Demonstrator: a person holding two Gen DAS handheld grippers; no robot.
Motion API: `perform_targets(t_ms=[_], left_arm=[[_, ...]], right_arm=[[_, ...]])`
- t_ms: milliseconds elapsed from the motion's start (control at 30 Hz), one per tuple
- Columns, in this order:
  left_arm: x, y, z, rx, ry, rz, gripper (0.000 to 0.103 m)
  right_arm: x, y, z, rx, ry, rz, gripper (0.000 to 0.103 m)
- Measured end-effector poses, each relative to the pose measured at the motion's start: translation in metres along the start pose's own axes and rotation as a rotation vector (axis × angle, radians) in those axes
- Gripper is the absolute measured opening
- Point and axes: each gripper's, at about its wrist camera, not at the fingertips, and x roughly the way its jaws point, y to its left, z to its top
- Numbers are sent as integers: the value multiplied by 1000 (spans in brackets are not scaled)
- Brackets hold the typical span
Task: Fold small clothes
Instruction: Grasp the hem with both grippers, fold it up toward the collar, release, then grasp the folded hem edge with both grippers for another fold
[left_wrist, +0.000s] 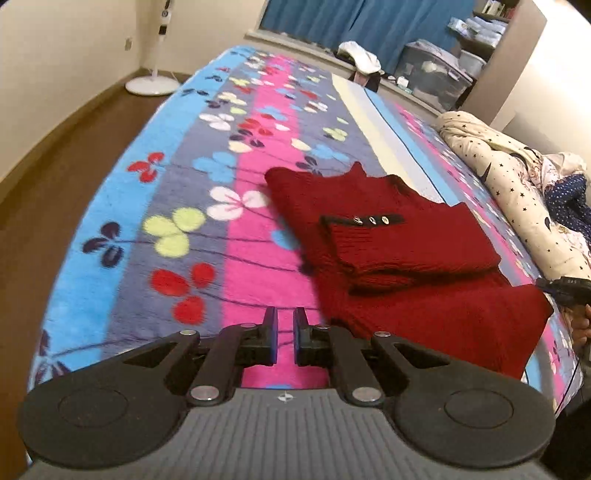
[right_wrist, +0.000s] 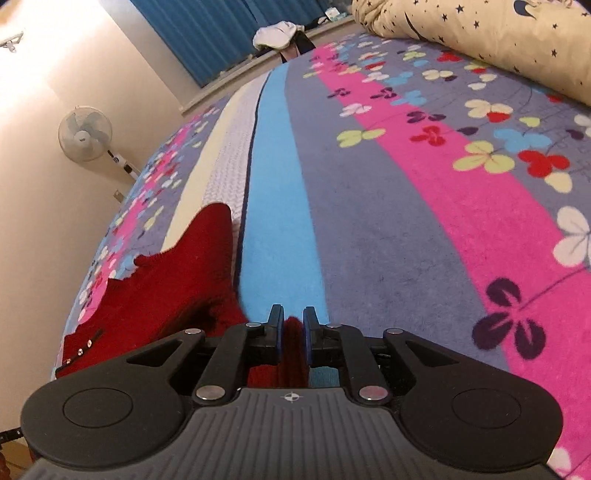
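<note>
this is a bedroom in a home: a wide bed under a striped fleece blanket (left_wrist: 207, 206) printed with clover shapes, with a star-patterned duvet (left_wrist: 491, 162) bunched along one side. blue curtains (left_wrist: 369, 22) hang at the window, a white pedestal fan (right_wrist: 85, 133) stands by the cream wall, and shelves (left_wrist: 480, 33) with a clear storage bin (left_wrist: 432, 74) (both packed full) fill the corner.
</note>
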Motion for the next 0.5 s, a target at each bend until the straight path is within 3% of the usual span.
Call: perform_targets(t_ms=[167, 367, 500], left_arm=[[-8, -8, -11, 140, 25, -22, 45], [-1, -35, -34, 328, 49, -39, 62], [6, -48, -34, 379, 44, -49, 64]], right_arm=[[-17, -23, 5, -57, -33, -33, 13], [-22, -33, -12, -296, 34, -96, 13], [-19, -29, -29, -433, 77, -99, 13]])
